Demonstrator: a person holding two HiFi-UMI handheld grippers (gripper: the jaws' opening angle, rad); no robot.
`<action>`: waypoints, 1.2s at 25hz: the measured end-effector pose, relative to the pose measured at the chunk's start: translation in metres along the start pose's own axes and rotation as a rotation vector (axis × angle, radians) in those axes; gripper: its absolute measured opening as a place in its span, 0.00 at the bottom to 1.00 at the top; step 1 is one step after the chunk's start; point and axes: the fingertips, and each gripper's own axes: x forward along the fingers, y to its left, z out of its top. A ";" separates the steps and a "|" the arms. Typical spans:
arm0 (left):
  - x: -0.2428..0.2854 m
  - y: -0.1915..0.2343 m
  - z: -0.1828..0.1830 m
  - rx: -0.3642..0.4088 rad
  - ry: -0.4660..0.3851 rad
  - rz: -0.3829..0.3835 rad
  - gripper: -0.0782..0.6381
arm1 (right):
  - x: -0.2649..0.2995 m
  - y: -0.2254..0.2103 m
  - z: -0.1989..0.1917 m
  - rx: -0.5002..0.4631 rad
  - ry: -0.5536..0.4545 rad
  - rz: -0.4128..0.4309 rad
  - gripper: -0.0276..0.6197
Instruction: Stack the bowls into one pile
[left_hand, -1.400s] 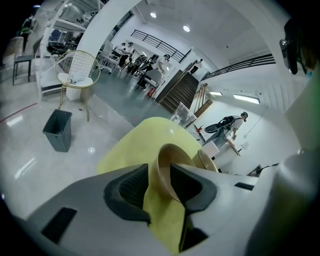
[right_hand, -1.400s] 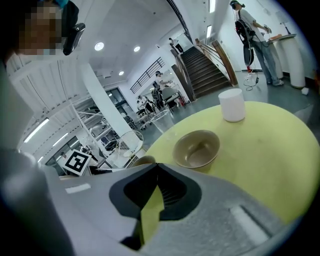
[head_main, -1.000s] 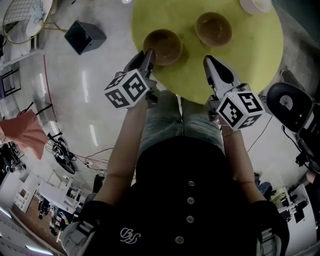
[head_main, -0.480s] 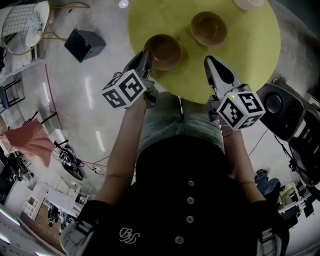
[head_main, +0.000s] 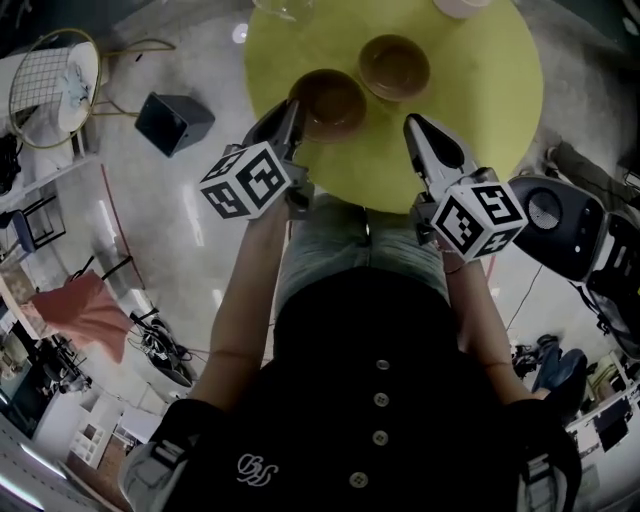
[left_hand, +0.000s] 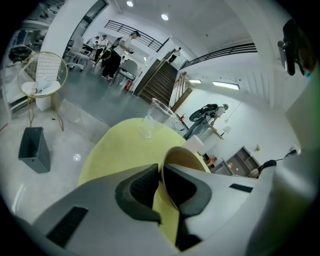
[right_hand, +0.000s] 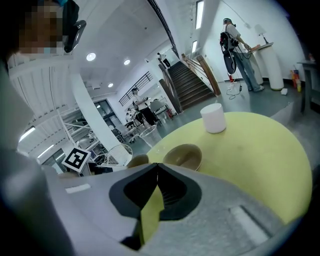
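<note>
Room: pale glossy floor surrounds a round yellow-green table; wide open on the left side.
Far left: wire chair and dark bin, both on the floor, well apart from the table's rim.
Left gripper: reaches over the table's near-left edge; jaws pinch the rim of the near bowl, one jaw inside and one outside.
Near bowl: brown, empty, just inside the near-left edge; cannot tell whether it rests on the top or is lifted off it.
Clear cup: stands at the far-left edge, well beyond the near bowl.
Far bowl: brown, upright, empty; sits close beside the near bowl, beyond it and to its right, not touching.
Right gripper: jaws pressed together with nothing between them; tips over the table's near edge, bare tabletop ahead, the far bowl straight in front.
White cup: stands at the far edge, well apart from both bowls.
Table's right half: bare out to the rim, roomy for moving.
Far right: dark rounded object on the floor near the table's right edge.
</note>
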 end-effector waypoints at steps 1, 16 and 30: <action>0.004 -0.006 0.004 0.010 0.001 -0.011 0.16 | -0.002 -0.002 0.003 0.001 -0.007 -0.005 0.05; 0.053 -0.081 0.035 0.138 0.028 -0.128 0.16 | -0.037 -0.028 0.047 0.029 -0.145 -0.084 0.05; 0.099 -0.091 0.025 0.218 0.115 -0.132 0.16 | -0.062 -0.066 0.040 0.112 -0.185 -0.209 0.05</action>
